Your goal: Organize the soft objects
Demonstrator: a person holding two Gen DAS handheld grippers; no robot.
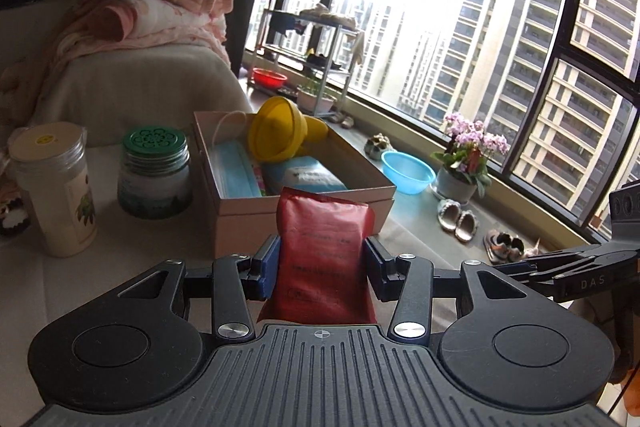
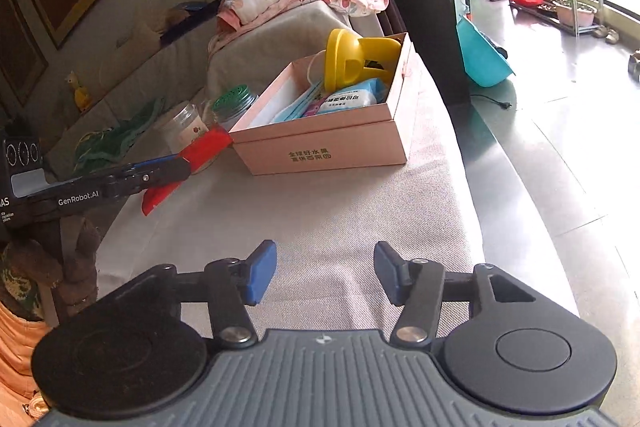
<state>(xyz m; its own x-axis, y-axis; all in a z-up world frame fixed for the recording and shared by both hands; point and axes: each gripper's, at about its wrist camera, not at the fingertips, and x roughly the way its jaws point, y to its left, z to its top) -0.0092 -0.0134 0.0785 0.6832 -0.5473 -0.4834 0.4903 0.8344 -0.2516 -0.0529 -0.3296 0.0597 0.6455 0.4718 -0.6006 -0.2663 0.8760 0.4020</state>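
Holding red pouch (image 1: 320,259) between pads of left gripper (image 1: 322,265), clamped at mid-length; pouch just short of box (image 1: 304,205), not yet inside.

Long axis: along the fingers, far end toward box and tipped slightly up, near end back toward gripper body; seen edge-on in right view, slanting up toward box corner.

Already in box: yellow cup (image 1: 276,133), blue masks (image 1: 234,171), wipes pack (image 1: 306,177). Judged mostly done; pouch left to drop in.

Beyond left gripper, left of box: green-lid jar (image 1: 154,173), white-lid jar (image 1: 54,187), both on the table, probably not soft goods.

Right gripper (image 2: 325,277): jaws apart, nothing between, bare cloth (image 2: 320,211) ahead, box farther on.
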